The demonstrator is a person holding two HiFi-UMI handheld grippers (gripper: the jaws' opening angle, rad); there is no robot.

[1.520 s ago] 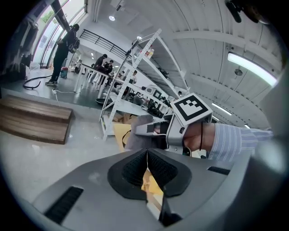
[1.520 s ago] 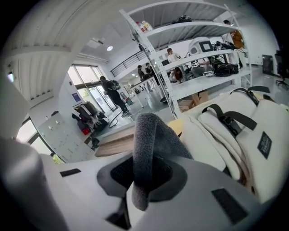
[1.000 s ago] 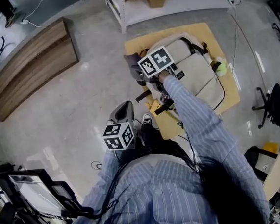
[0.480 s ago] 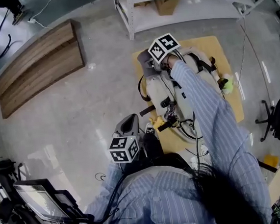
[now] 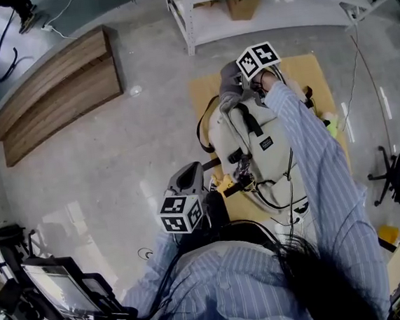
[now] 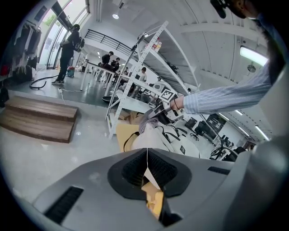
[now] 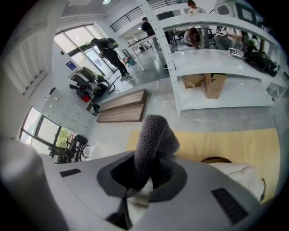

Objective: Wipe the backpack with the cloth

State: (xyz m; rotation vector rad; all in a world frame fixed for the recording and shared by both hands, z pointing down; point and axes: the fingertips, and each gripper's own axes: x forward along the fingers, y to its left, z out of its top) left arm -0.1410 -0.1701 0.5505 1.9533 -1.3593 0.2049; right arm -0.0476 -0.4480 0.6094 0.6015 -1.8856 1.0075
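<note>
The right gripper (image 7: 151,175) has its jaws clamped on the dark grey fleecy cloth (image 7: 154,133), which bulges out ahead of the jaws at the far end of the cream fabric backpack with black straps (image 5: 271,166). The backpack lies flat on a tan rectangular mat (image 5: 204,95) on the grey concrete floor (image 5: 116,164). The left gripper (image 6: 146,168) has its jaws fully together with nothing between them and is held near the person's body, beside the backpack's near end and clear of it.
</note>
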